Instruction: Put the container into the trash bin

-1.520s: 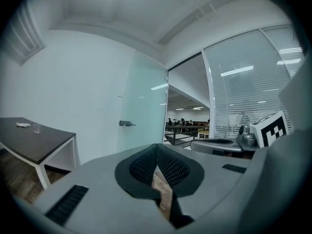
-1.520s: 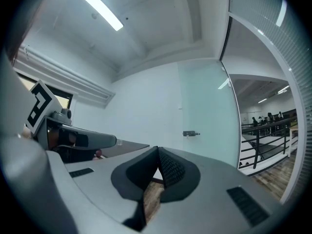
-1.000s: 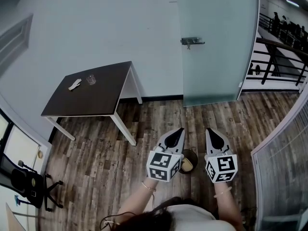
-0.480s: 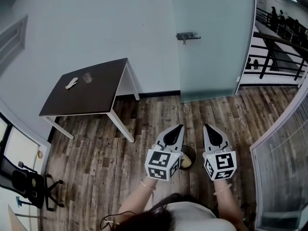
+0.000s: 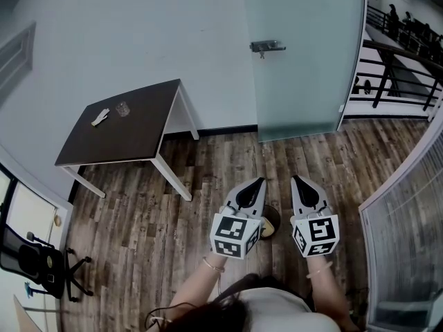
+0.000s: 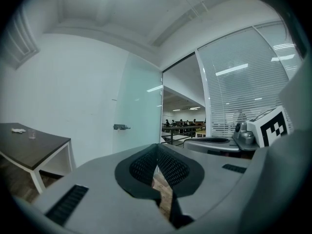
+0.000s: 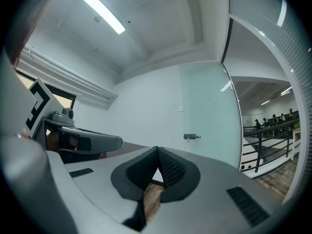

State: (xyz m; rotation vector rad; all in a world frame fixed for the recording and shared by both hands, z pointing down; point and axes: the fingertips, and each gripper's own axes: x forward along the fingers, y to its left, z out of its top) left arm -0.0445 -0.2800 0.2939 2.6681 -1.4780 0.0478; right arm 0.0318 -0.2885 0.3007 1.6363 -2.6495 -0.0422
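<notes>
We see a dark surface on white legs, which stands against the white wall at the left. The floor is of wooden planks in brown and grey tones. To the right of the surface there is a frosted glass door with a metal handle. Behind the door's right edge a black railing runs along, and further back some people sit, too small to tell more. A glass wall with blinds curves along the right side. In the lower left corner stands a black office chair. A long ceiling light is lit.
</notes>
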